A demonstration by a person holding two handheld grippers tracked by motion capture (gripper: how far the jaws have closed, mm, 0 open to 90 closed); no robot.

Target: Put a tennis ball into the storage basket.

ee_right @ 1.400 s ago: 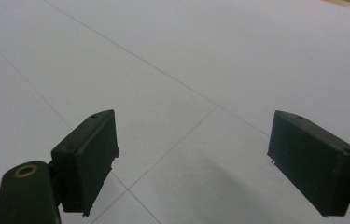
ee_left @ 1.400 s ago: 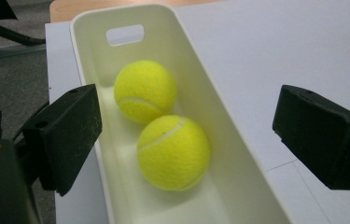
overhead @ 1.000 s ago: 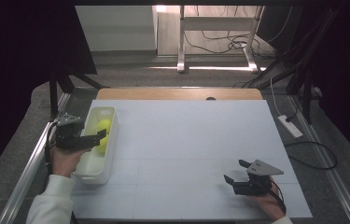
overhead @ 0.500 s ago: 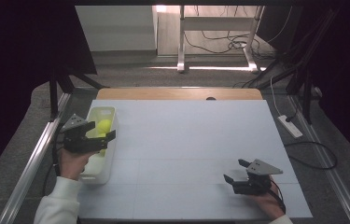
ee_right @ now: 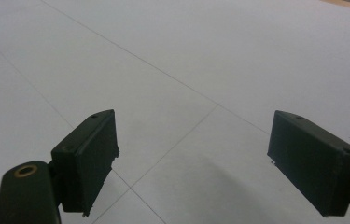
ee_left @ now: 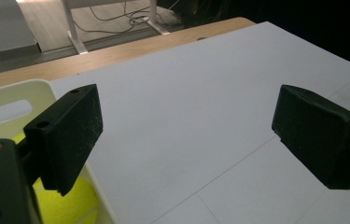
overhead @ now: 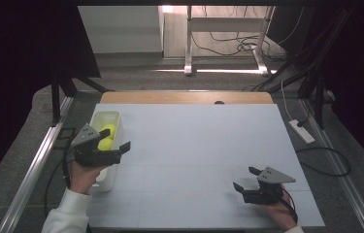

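Two yellow balls (overhead: 106,137) lie in the white bin (overhead: 103,118); left gripper (overhead: 119,151) hovers beside it, jaws open and empty, probably reaching in next; right gripper (overhead: 245,178) waits open well away.

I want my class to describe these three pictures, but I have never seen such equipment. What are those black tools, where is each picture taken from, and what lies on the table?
A person holds a hand-held clamp with two black jaws in each hand: the left gripper and the right gripper. One picture looks down from above the white table. The other two come from small cameras riding on each gripper, looking out between its jaws. At the table's left edge stands a white bin with yellow-green balls inside. The left gripper hangs over that bin with its jaws open and nothing between them. The right gripper sits low over bare table, also open and empty.
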